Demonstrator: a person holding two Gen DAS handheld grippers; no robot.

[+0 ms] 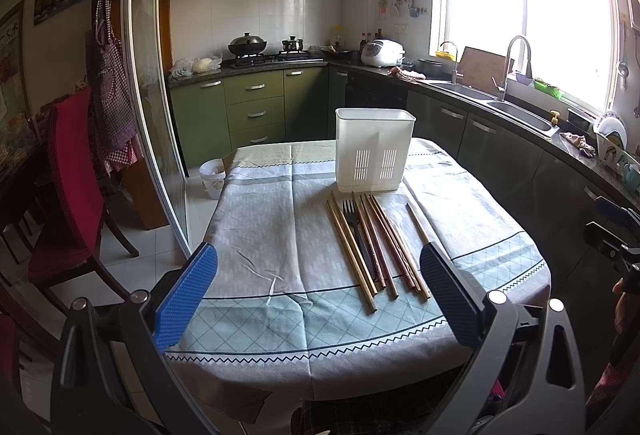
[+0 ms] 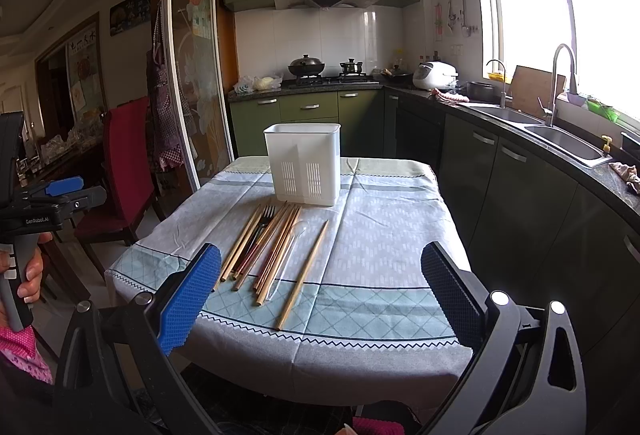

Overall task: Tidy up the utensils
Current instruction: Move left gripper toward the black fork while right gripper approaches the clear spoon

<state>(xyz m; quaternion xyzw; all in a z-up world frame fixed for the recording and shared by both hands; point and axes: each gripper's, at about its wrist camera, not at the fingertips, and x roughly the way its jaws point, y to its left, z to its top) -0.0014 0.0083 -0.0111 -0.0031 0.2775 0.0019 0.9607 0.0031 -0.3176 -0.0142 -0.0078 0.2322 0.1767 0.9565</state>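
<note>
Left gripper [image 1: 318,285] jaws released, wide apart, nothing between them, hovering over the near edge of the table [image 1: 256,235]. Right gripper [image 2: 320,287] same: released, empty, above the near edge. Just past the fingers, a bundle of chopsticks [image 1: 370,245] lies flat on the tablecloth, roughly parallel, with a black fork [image 1: 352,221] among them (tines pointing away). One chopstick [image 2: 304,273] lies apart on the right of the bundle. Beyond them, near the table's middle, the white utensil holder [image 1: 374,155] stands upright, slotted at the bottom.
</note>
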